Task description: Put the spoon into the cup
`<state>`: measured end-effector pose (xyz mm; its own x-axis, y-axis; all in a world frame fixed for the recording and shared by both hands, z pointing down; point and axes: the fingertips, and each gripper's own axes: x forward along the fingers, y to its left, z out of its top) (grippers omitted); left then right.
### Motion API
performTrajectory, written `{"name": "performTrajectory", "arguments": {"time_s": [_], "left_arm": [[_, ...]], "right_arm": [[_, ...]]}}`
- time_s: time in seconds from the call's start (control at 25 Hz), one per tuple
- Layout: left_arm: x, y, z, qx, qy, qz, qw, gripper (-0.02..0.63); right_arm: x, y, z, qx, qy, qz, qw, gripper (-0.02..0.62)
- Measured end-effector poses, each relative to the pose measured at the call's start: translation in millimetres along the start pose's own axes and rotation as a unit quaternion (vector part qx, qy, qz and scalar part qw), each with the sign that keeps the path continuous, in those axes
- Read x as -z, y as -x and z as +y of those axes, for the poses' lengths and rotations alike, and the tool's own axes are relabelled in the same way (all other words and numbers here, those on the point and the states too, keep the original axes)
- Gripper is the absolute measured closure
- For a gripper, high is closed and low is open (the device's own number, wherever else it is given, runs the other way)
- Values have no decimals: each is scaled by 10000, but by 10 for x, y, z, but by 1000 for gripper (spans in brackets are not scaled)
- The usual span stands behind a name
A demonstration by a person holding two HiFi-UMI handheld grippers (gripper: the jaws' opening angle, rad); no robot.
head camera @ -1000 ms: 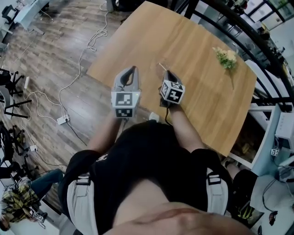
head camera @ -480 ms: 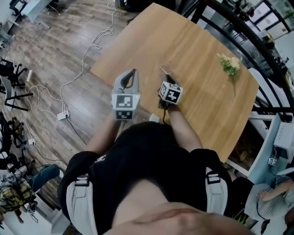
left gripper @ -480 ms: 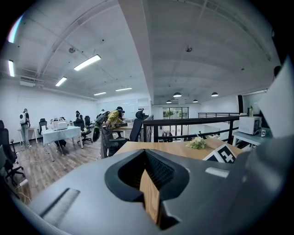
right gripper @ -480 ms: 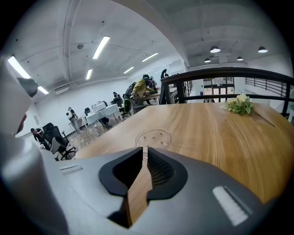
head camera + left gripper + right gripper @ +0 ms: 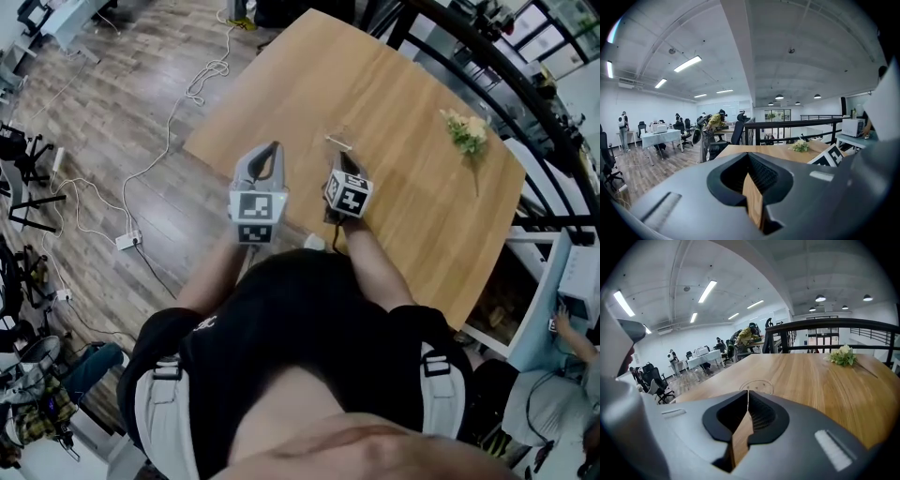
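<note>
The left gripper (image 5: pixel 273 150) and right gripper (image 5: pixel 340 161) have scarcely moved; fingers pressed together, empty; light wooden counter (image 5: pixel 394 84) ahead; task seemingly unstarted.

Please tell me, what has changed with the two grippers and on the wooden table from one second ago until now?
Almost nothing. The left gripper and the right gripper keep their places over the near edge of the light brown wooden table, jaws together and empty. Nothing was taken hold of or let go. The small bunch of pale flowers lies where it was. Only the head camera shifted slightly.
</note>
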<state>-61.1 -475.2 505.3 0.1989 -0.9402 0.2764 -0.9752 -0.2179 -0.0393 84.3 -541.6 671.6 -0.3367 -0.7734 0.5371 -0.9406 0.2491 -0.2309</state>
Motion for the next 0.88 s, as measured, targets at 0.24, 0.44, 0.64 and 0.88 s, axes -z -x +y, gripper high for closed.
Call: {"name": "performTrajectory", "arguments": {"time_s": [0.24,0.44,0.64,0.88], "left_arm": [[-23,16,-62,116,-38,-20,9999,594],[-53,21,-143,278,-43,-89,9996,594],[-44,61,-250,453,-62,-150,9988,594],[-75,127,-359,660,-92,-228,9975,594]], "right_arm": [[-356,352,73,-40,157,-790,9967,595],[-837,798,241,-217,259,-1617,9863,596],[-1152,1266,354,-97,616,-2368,9696,597],[-1095,1679,377,249,961,-2696,9578,598]]}}
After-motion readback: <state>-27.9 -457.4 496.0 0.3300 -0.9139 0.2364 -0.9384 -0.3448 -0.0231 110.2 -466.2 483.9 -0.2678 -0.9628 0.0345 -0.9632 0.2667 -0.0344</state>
